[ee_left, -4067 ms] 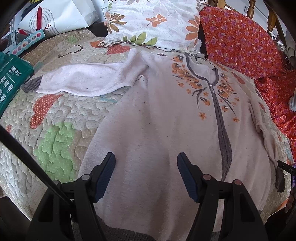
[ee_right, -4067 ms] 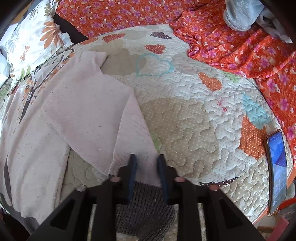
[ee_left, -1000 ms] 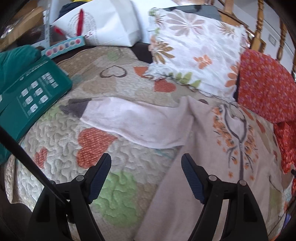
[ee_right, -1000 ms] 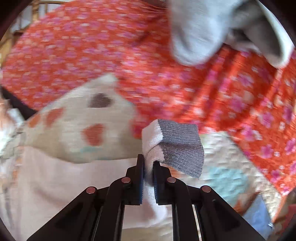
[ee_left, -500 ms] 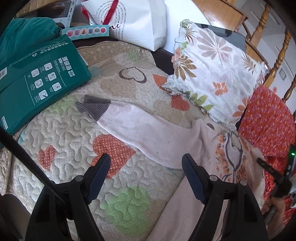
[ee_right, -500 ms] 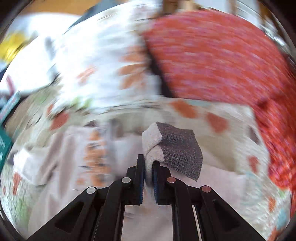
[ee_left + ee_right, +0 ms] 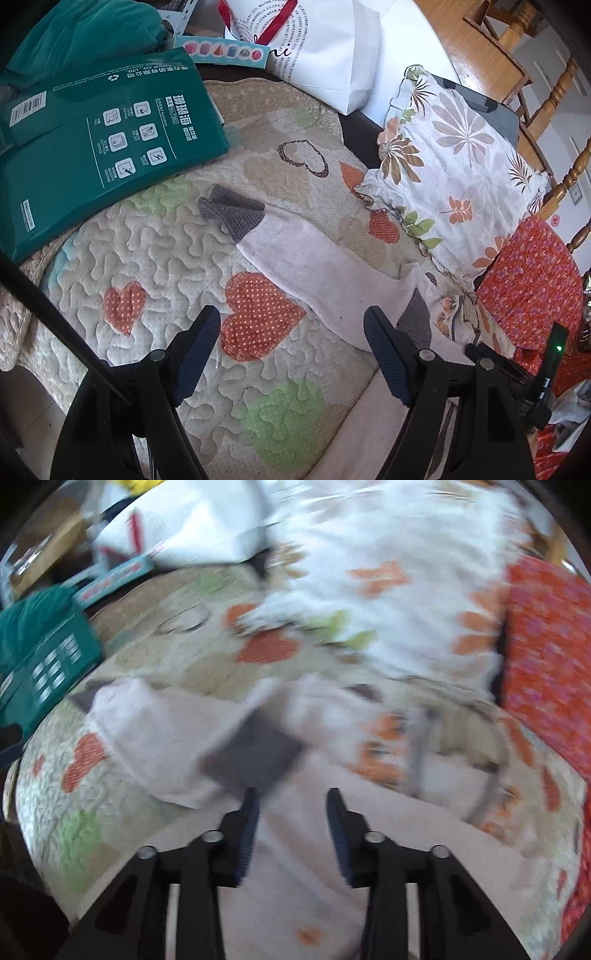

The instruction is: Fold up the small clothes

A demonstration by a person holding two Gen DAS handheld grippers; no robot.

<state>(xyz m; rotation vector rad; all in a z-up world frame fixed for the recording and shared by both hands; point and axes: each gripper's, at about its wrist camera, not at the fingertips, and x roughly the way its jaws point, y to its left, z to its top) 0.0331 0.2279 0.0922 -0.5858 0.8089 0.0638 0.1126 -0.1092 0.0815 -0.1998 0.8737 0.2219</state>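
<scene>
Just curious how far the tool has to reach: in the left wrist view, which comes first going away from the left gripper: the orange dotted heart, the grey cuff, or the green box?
1. Orange dotted heart, on the quilt just beyond the left gripper.
2. Grey cuff, farther up, at the sleeve's end.
3. Green box, farthest, upper left.

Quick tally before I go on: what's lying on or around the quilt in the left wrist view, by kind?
Garments: 1, the pale sweater with grey cuffs
Pillows: 2, leaf-print pillow, red floral pillow
Green paper packs: 1
White paper bags: 1
Shape-print boxes: 1
Total: 6
</scene>
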